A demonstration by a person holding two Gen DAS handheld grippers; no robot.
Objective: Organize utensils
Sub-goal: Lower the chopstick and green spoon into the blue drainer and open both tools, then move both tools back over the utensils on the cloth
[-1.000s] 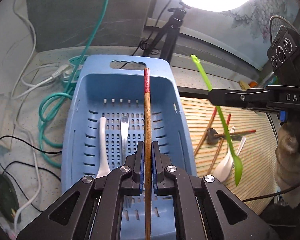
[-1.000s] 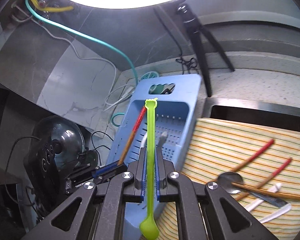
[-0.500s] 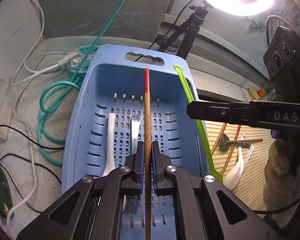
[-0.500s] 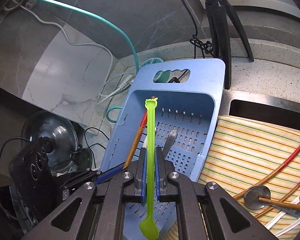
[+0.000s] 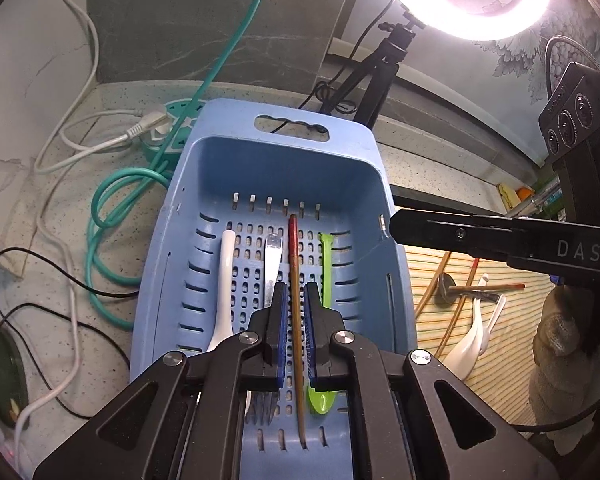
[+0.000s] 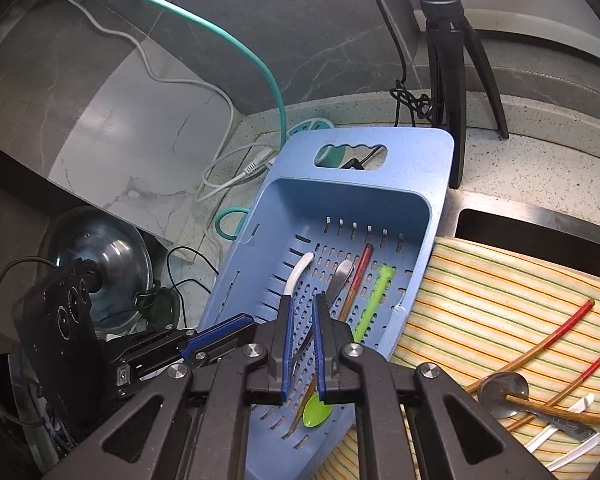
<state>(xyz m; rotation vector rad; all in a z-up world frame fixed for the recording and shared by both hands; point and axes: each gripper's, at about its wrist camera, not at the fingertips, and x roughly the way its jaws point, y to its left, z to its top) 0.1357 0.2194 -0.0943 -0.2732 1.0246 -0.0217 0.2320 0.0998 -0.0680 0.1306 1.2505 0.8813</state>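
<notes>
In the left wrist view, the left tool (image 5: pixel 295 312) is seen with its jaws slightly parted above the floor of the blue basket (image 5: pixel 260 168), which is set on the speckled worktop (image 5: pixel 420 160). The red-tipped chopstick (image 5: pixel 294 264) is laid lengthwise on the basket floor, in line with the gap between the jaws, with a sliver of space on either side, so it is not gripped. A fork (image 5: pixel 272 264) and a white spoon (image 5: pixel 226 280) are laid left of the chopstick inside the basket, and the green spoon (image 5: pixel 326 264) is laid right of it. More utensils are left on the striped mat (image 5: pixel 500 320) just right of the basket. In the right wrist view, the right tool (image 6: pixel 302 316) is held over the basket's near end with its jaws opening and nothing clasped between them; the green spoon is seen flat on the basket floor.
</notes>
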